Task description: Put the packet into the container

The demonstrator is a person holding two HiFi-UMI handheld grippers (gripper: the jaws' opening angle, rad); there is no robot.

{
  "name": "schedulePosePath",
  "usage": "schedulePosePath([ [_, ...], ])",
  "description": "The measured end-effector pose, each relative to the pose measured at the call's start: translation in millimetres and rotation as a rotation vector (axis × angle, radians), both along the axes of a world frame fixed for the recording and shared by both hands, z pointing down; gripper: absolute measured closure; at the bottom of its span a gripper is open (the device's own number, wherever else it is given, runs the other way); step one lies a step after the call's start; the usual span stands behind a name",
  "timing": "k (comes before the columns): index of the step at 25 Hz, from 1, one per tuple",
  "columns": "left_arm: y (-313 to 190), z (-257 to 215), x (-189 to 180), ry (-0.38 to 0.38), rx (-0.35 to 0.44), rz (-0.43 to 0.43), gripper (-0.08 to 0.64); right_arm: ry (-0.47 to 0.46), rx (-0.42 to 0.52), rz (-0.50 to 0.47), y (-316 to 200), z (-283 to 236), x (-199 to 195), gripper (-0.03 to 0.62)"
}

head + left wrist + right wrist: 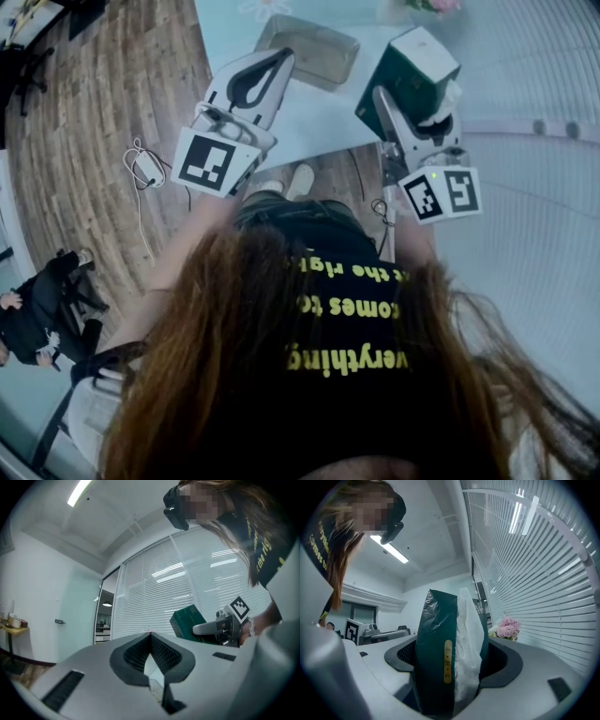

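The packet (411,77) is dark green with white tissue sticking out of its side. My right gripper (394,105) is shut on it and holds it above the right part of the pale table (319,122). In the right gripper view the packet (440,658) stands upright between the jaws and fills the gap. The container (307,52) is a clear rectangular tub on the table, to the left of the packet. My left gripper (281,58) hovers at the tub's near left corner, shut with nothing in it. Its own view shows the left gripper (151,633) with tips touching, and the packet (187,623) off to the right.
Wood floor (103,122) lies left of the table, with a white cable (145,169) on it. A seated person (33,314) is at the far left. Pink flowers (427,5) stand at the table's far edge. Window blinds (534,573) run along the right.
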State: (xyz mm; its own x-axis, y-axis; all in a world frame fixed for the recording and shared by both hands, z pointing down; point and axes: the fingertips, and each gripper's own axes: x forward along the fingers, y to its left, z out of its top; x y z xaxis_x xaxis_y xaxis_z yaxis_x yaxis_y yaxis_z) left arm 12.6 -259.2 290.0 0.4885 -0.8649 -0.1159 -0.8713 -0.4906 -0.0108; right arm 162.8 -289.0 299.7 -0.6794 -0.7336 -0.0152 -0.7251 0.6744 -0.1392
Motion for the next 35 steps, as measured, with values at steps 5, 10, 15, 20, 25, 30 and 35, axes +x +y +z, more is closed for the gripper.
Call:
schedulePosePath([
  [5,-28.0,2.1,12.4,-0.011,-0.025,-0.044,0.558,-0.004,-0.019,-0.041,-33.6,1.2,15.6,0.210],
  [10,-30.5,10.2,9.1,-0.012,-0.031,-0.065,0.558,0.011,-0.034,-0.064,-38.0,14.1,12.2,0.210],
  [15,-48.9,5.8,9.0,-0.016,-0.043,-0.086,0.558,0.009,-0.048,-0.087,-60.0,11.1,9.6,0.210],
  [20,-55.4,8.1,-4.2,-0.011,-0.049,-0.094,0.558,0.018,-0.057,-0.107,-71.9,14.3,-8.1,0.210],
  [25,-66.3,13.3,-16.4,-0.005,-0.057,-0.098,0.558,0.059,-0.069,-0.133,-88.3,22.0,-24.3,0.210],
  [30,-76.4,17.0,-27.4,0.007,-0.061,-0.105,0.558,0.121,-0.095,-0.200,-104.2,35.5,-45.4,0.210],
  [35,-79.3,19.2,-40.4,0.016,-0.065,-0.129,0.558,0.231,-0.128,-0.295,-114.4,57.1,-71.1,0.211],
])
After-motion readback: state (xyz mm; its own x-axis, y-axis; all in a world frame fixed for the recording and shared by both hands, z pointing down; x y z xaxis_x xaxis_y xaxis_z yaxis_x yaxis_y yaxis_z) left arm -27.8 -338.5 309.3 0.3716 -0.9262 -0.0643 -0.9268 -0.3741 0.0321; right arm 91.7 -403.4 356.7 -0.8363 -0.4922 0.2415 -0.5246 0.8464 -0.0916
